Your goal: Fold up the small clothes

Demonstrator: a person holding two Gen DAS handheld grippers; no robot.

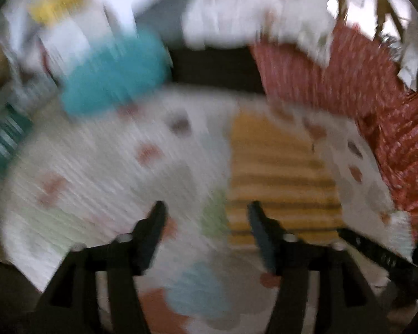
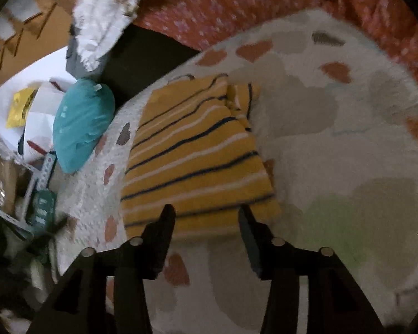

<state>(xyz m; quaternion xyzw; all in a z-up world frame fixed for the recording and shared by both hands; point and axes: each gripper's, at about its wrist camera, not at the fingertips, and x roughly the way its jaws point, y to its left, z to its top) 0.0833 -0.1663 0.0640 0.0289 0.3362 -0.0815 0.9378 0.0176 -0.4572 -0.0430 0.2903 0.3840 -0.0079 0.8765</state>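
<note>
Your right claw (image 2: pixel 206 214) and left claw (image 1: pixel 206 211) both hang wide open and empty over the folded yellow striped garment (image 2: pixel 195 156) on the heart-print blanket (image 2: pixel 334 144).

We see dim, soft indoor light in both views, with dark vignetting and fisheye bending at the round edges. Heavy motion blur smears the whole left wrist view; the right wrist view is sharper, its striped yellow garment (image 2: pixel 192 161) legible, blurring toward the rim.
</note>
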